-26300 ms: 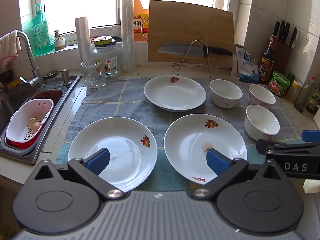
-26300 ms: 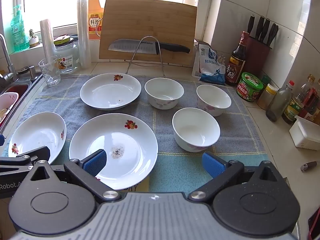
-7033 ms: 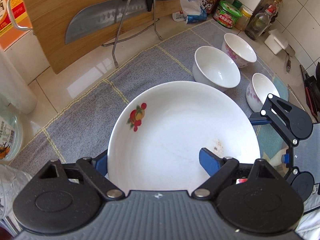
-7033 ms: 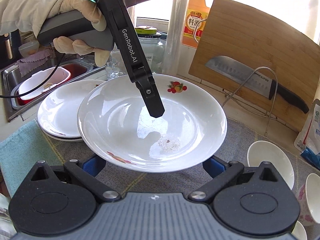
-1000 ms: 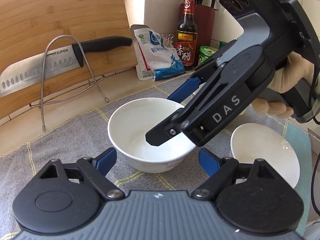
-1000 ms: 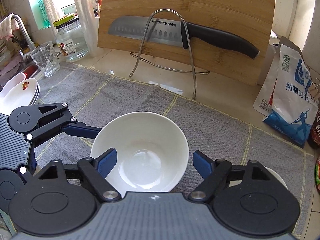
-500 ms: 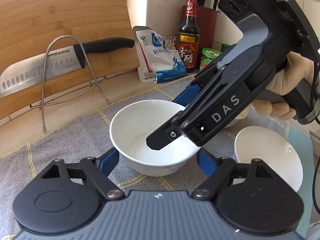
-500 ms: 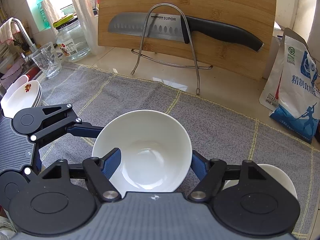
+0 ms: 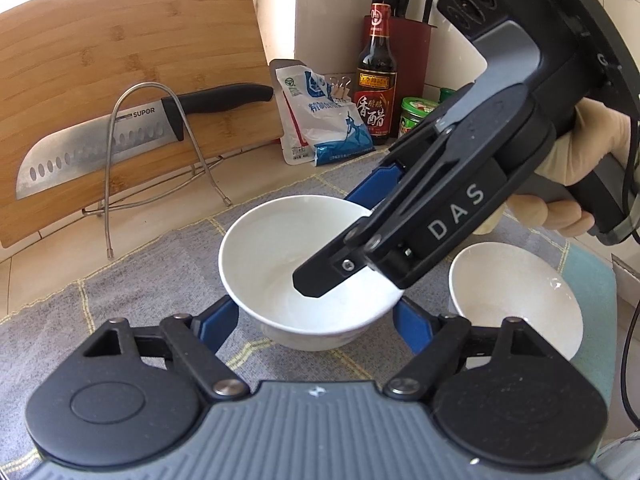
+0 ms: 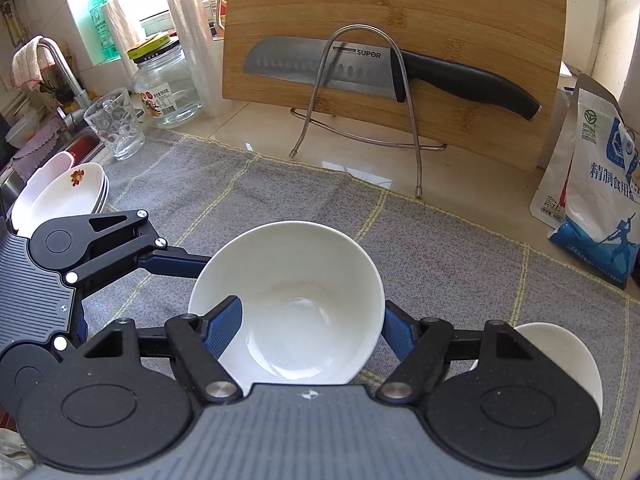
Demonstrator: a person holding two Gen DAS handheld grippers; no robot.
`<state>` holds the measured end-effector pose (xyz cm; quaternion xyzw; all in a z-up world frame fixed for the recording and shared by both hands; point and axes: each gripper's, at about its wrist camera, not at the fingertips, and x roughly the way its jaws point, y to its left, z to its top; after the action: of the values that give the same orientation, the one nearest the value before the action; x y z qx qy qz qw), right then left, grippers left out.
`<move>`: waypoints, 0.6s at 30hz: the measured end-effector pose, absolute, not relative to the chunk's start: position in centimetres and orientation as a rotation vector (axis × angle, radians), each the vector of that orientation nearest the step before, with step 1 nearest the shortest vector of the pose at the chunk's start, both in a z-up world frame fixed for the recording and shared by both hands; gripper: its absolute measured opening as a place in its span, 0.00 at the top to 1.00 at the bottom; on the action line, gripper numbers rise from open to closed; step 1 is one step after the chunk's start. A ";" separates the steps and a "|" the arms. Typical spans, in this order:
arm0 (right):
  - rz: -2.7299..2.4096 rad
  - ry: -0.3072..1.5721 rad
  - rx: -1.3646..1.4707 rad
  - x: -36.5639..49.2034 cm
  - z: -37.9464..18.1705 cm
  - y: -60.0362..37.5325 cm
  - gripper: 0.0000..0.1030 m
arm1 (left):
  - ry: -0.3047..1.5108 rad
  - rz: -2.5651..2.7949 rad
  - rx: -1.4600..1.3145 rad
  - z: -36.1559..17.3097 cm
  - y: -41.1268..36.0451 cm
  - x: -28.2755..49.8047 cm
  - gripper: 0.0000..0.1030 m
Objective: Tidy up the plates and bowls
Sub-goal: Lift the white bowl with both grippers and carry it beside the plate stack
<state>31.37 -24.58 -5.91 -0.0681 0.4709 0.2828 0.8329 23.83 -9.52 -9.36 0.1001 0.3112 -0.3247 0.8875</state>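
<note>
A white bowl (image 9: pixel 280 264) (image 10: pixel 292 288) stands on the grey towel (image 9: pixel 140 280). My left gripper (image 9: pixel 316 320) has closed its blue pads against the bowl's sides from one side. My right gripper (image 10: pixel 308 324) grips the same bowl from across, one finger inside the rim and one outside; it shows in the left wrist view (image 9: pixel 360 240). A second white bowl (image 9: pixel 516 292) (image 10: pixel 560 352) sits just to the right. The stacked plates (image 10: pixel 68 192) lie at the far left by the sink.
A bamboo cutting board (image 10: pixel 400 40) with a knife (image 10: pixel 380 68) on a wire stand leans at the back. A salt bag (image 10: pixel 592 200), vinegar bottle (image 9: pixel 376 76), knife block (image 9: pixel 404 44), glass (image 10: pixel 116 124) and jar (image 10: pixel 164 84) ring the towel.
Both grippers have closed in on the bowl: their pads went from standing apart from its sides to pressing on it. The bowl has stayed on the towel.
</note>
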 end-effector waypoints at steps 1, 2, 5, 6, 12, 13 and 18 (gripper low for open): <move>0.604 0.996 -0.147 31.1 -5.8 -24.4 0.23 | 0.647 -0.672 0.205 -9.2 -9.3 23.5 0.19; 0.609 0.995 -0.147 30.9 -5.7 -24.2 0.23 | 0.649 -0.670 0.202 -9.1 -9.0 23.2 0.19; 0.624 0.994 -0.143 30.1 -5.3 -23.5 0.23 | 0.653 -0.662 0.196 -8.7 -8.2 22.2 0.19; 0.629 0.991 -0.143 29.7 -5.2 -23.2 0.23 | 0.654 -0.659 0.197 -8.6 -8.0 21.9 0.19; 0.654 0.986 -0.147 27.9 -4.6 -21.5 0.23 | 0.662 -0.645 0.194 -8.1 -6.2 19.8 0.19; 0.657 0.985 -0.146 27.6 -4.6 -21.2 0.23 | 0.663 -0.642 0.193 -8.0 -5.9 19.5 0.19; 0.671 0.985 -0.143 25.8 -4.3 -19.8 0.23 | 0.672 -0.637 0.188 -7.8 -4.5 18.0 0.19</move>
<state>25.78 -19.81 -4.26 -0.0672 0.4635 0.3158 0.8252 17.96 -4.50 -7.76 0.0905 0.3236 -0.3066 0.8905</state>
